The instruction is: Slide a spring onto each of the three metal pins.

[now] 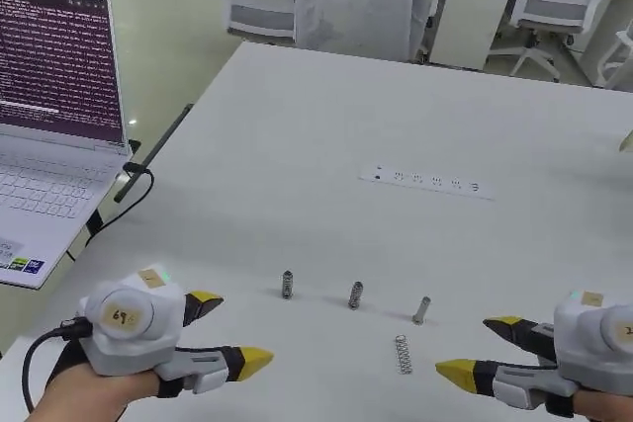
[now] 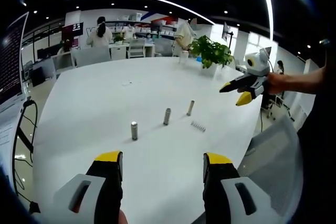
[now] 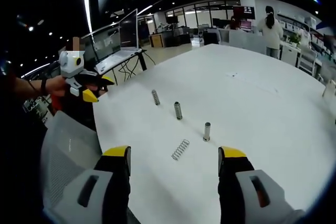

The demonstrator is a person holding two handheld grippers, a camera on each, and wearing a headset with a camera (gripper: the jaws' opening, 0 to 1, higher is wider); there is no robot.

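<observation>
- Three short upright metal pins stand in a row on the white tabletop [image 1: 326, 126], across the lower middle of the head view. The left pin [image 1: 287, 285] and the middle pin [image 1: 355, 295] are each sleeved in wire coils, and the right pin [image 1: 421, 310] is bare.
- One loose silver coil spring [image 1: 403, 354] lies flat on the tabletop just below the right pin, close to it but apart.
- At the lower left is the left gripper [image 1: 229, 331], grey-white with yellow tips. Its jaws are spread wide with nothing in them. The left pin stands up and to the right of it, well apart.
- At the lower right is the right gripper [image 1: 480, 347], of the same build, jaws wide apart and empty. The loose silver coil spring lies to the left of its lower tip, near but not touching.
- In the right gripper view that spring lies just above the gap between the jaws, with the right pin up and to its right.
- A long white power strip [image 1: 425, 182] lies above the pins at mid-frame.
- An open laptop with a purple screen [image 1: 49, 96] fills the left edge.
</observation>
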